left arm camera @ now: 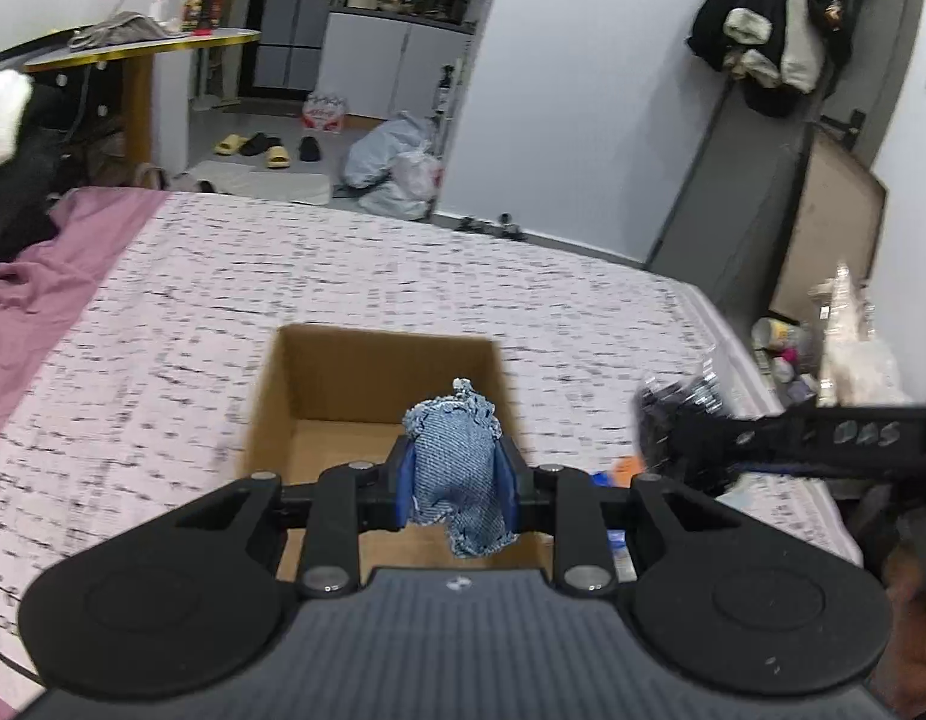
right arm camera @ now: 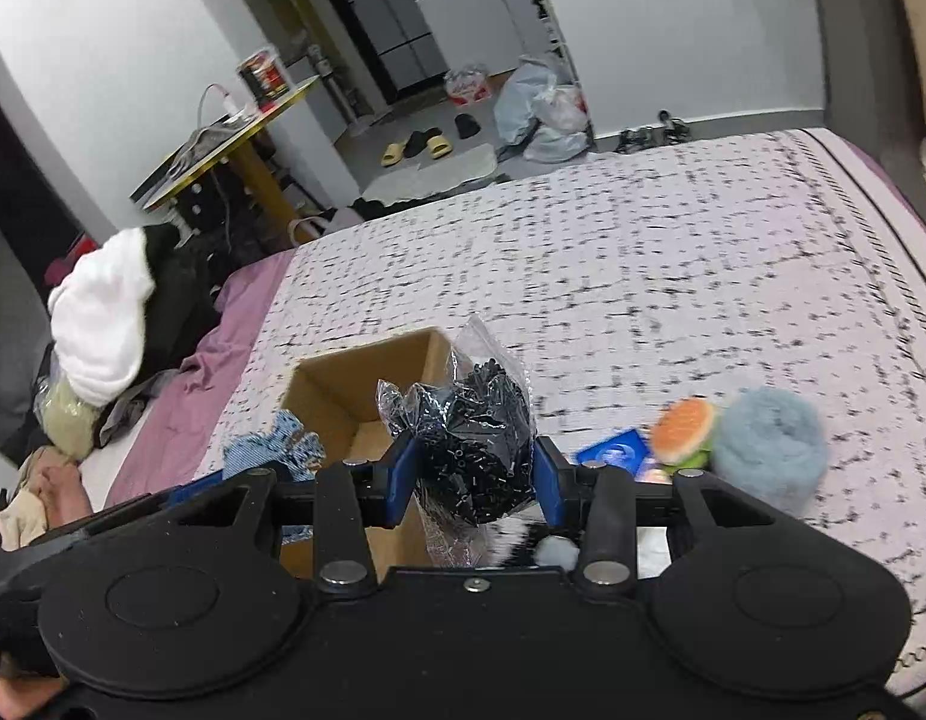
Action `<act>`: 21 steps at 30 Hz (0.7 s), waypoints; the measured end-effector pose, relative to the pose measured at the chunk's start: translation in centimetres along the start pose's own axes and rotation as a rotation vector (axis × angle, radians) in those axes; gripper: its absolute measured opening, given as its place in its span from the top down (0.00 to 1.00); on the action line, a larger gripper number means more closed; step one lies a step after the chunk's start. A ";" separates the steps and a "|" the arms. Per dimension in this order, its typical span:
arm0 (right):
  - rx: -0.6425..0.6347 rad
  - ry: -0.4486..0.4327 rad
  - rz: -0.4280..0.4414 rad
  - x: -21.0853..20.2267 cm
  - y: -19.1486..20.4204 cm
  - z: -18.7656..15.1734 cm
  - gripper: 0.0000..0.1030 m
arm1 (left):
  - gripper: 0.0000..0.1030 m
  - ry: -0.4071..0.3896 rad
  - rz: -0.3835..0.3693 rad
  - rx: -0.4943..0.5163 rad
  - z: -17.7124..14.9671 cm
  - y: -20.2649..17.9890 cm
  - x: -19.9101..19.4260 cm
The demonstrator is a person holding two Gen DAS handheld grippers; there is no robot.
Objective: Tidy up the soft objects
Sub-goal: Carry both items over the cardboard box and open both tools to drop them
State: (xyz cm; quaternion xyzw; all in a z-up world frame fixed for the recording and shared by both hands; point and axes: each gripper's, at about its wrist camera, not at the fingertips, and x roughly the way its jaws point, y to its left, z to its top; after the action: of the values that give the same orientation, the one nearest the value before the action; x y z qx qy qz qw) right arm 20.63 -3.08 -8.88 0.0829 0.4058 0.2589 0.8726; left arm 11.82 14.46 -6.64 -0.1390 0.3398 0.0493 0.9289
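likely both loads crowd the cardboard box (left arm camera: 343,384), mid-frame: left gripper (left arm camera: 457,474) pinches a denim scrap (left arm camera: 454,468), right gripper (right arm camera: 475,468) clamps a slippery bag of black beads (right arm camera: 475,420); either could snag the rim or spill outside.

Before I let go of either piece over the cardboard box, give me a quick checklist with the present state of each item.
1. Left tongs shut on the denim piece: ok, cloth pinched between the blue pads.
2. Right tongs shut on the bag of black beads: ok.
3. Cardboard box open at the top: ok, bare floor shows inside.
4. Denim piece over the opening: ok in the left wrist view, which shows it above the box interior.
5. Bead bag over the opening: cannot tell; it hangs near the box's right wall.
6. Burger plush and blue fluffy ball out of the way: ok, both lie on the bed right of the box.
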 end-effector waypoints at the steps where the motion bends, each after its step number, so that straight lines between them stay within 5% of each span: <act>1: -0.008 0.003 0.004 0.3 0.6 0.0 0.61 | 0.74 0.012 0.007 -0.017 -0.1 0.9 0.3; 8: -0.049 0.026 0.024 2.1 3.9 -0.5 0.61 | 0.74 0.037 0.042 -0.070 -0.4 4.5 1.0; 21: -0.050 0.071 0.017 5.1 6.2 -1.4 0.61 | 0.65 0.109 0.048 -0.080 -0.7 5.1 1.5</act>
State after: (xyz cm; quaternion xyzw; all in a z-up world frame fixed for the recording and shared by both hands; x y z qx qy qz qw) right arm 19.96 4.79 -10.96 0.0551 0.4291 0.2794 0.8572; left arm 11.63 19.12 -9.28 -0.1703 0.3909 0.0775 0.9012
